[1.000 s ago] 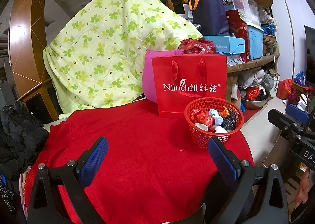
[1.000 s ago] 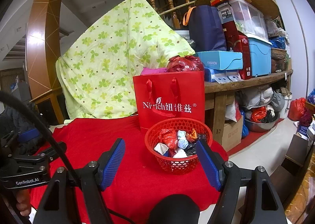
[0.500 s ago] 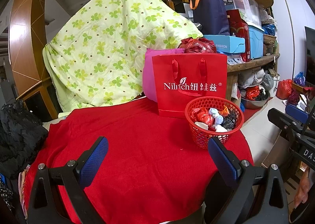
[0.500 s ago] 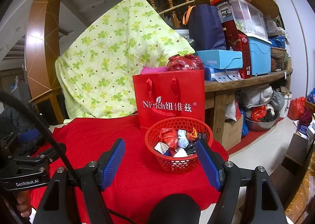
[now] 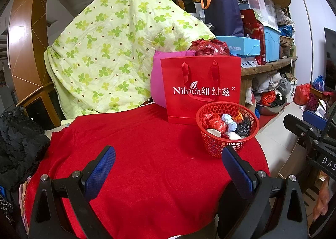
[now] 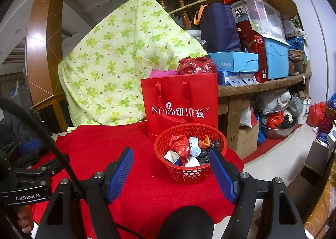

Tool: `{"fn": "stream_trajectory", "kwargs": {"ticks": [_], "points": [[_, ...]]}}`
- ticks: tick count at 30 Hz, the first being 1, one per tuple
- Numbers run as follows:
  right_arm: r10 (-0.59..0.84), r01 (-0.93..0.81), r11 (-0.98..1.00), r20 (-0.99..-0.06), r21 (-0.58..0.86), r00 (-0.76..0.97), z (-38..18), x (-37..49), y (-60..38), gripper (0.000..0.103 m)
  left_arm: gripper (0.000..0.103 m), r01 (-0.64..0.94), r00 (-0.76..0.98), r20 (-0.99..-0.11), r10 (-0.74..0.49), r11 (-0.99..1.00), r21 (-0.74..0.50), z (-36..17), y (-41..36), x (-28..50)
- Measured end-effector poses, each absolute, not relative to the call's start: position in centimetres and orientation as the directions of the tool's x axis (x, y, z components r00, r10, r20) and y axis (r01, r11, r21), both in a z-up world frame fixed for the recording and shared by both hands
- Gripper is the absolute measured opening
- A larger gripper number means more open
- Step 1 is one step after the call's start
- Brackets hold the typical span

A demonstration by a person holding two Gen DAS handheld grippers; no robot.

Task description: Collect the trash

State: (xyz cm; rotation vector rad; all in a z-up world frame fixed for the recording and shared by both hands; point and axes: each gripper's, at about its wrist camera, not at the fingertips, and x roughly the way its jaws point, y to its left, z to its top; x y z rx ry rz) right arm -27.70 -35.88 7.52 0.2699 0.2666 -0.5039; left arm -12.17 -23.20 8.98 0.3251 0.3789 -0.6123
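A red mesh basket (image 5: 212,147) (image 6: 166,145) stands on the red cloth (image 5: 147,155) (image 6: 100,146) near the table's right edge. Several crumpled wrappers (image 5: 226,126) (image 6: 189,148), red, blue, white, orange and black, fill it. My left gripper (image 5: 168,160) hovers over the cloth with its blue pads wide apart and nothing between them; the basket is beyond its right finger. My right gripper (image 6: 171,164) is open too, low over the cloth just short of the basket, which shows between its fingers. Each gripper also appears at the edge of the other's view.
A red paper bag (image 5: 201,89) (image 6: 180,104) stands upright right behind the basket, a pink cushion (image 5: 157,83) beside it. A green clover quilt (image 5: 117,54) hangs behind. Cluttered wooden shelves (image 6: 262,85) and floor items lie to the right. Dark clothing (image 5: 19,144) sits left.
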Motion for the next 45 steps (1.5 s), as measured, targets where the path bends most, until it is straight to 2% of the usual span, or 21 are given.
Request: {"fn": "stream_trajectory", "kwargs": {"ticks": [45], "points": [[-0.432, 0.504, 0.844, -0.323, 0.186, 0.842, 7.26, -27.51, -35.89, 0.078, 0.101, 0.608, 0.753, -0.445, -0.486, 0.772, 0.186, 9.03, -22.78, -11.80]]}}
